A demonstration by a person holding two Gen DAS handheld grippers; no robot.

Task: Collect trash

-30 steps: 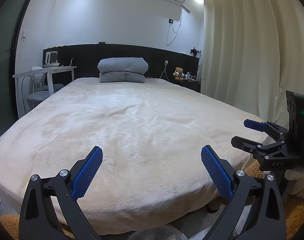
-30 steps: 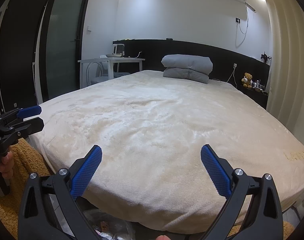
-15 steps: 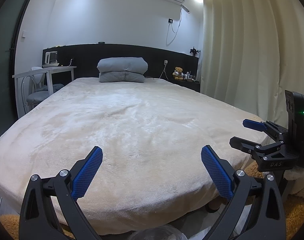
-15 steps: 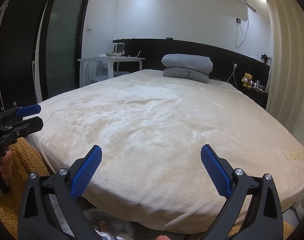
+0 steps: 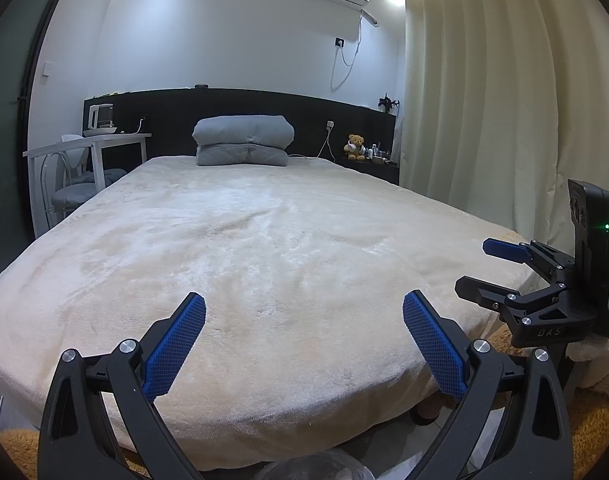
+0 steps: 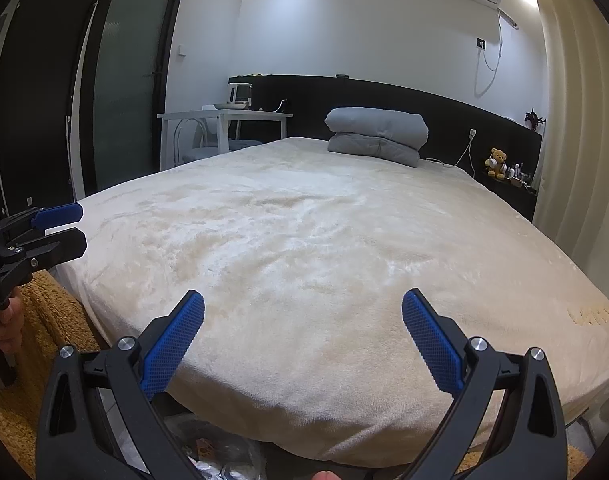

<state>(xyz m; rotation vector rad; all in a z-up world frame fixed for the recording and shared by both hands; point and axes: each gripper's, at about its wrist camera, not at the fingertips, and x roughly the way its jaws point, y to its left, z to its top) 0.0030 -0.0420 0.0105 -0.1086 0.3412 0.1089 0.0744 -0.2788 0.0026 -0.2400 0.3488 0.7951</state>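
Observation:
Both grippers hover at the foot of a wide bed with a cream fleece cover (image 5: 264,240). My left gripper (image 5: 304,344) is open with nothing between its blue pads. My right gripper (image 6: 303,342) is open too and holds nothing. Each shows in the other's view: the right gripper (image 5: 480,264) at the right edge, the left gripper (image 6: 78,228) at the left edge, held by a hand (image 6: 6,320). On the floor below the bed's foot lies a clear plastic bag (image 6: 212,456) with crumpled trash inside; a clear plastic bag (image 5: 316,468) also peeks in at the bottom edge.
Folded grey bedding (image 5: 244,140) sits at the black headboard. A white table with a kettle (image 5: 100,120) and a chair stand left of the bed. A teddy bear (image 5: 355,146) sits on the right ledge. Curtains (image 5: 504,120) hang on the right. An orange shaggy rug (image 6: 44,320) covers the floor.
Both grippers stay open and drift only slightly; the view of the bed barely shifts.

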